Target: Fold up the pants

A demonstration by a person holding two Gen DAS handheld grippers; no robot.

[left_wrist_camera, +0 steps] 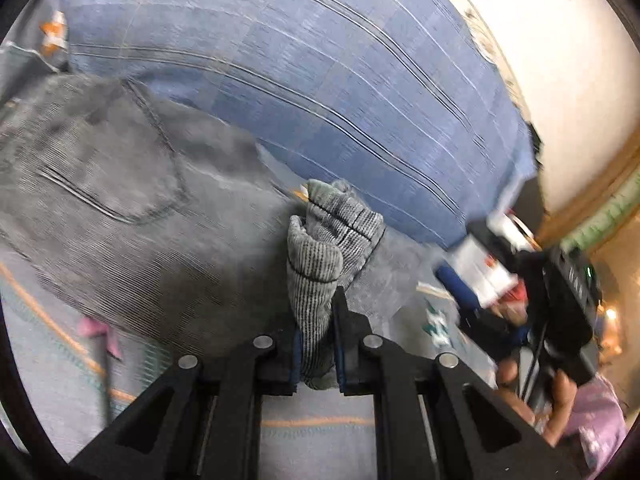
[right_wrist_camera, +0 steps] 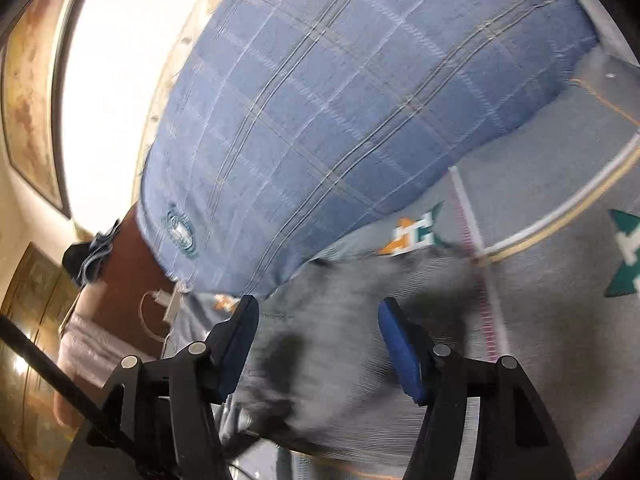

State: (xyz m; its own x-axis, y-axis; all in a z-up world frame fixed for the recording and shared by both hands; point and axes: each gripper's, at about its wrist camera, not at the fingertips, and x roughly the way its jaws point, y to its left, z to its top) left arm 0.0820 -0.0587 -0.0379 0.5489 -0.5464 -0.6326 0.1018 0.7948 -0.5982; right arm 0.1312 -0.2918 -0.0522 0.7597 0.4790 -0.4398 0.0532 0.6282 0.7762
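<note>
Grey corduroy pants [left_wrist_camera: 120, 216] lie on a grey patterned bedsheet [left_wrist_camera: 60, 392], back pocket up, in the left wrist view. My left gripper [left_wrist_camera: 316, 344] is shut on a bunched fold of the pants, which sticks up between the blue pads. The right gripper shows in that view at the right [left_wrist_camera: 560, 304], held in a hand. In the right wrist view my right gripper [right_wrist_camera: 316, 344] is open, its blue pads [right_wrist_camera: 400, 348] wide apart just above blurred grey pants fabric [right_wrist_camera: 340, 380]. Nothing sits between its fingers.
A blue plaid blanket [left_wrist_camera: 340, 60] covers the bed beyond the pants, also in the right wrist view [right_wrist_camera: 340, 100]. The bedsheet [right_wrist_camera: 560, 184] has teal and orange motifs. A white wall [left_wrist_camera: 560, 60] and a wooden cabinet [right_wrist_camera: 36, 320] stand beside the bed.
</note>
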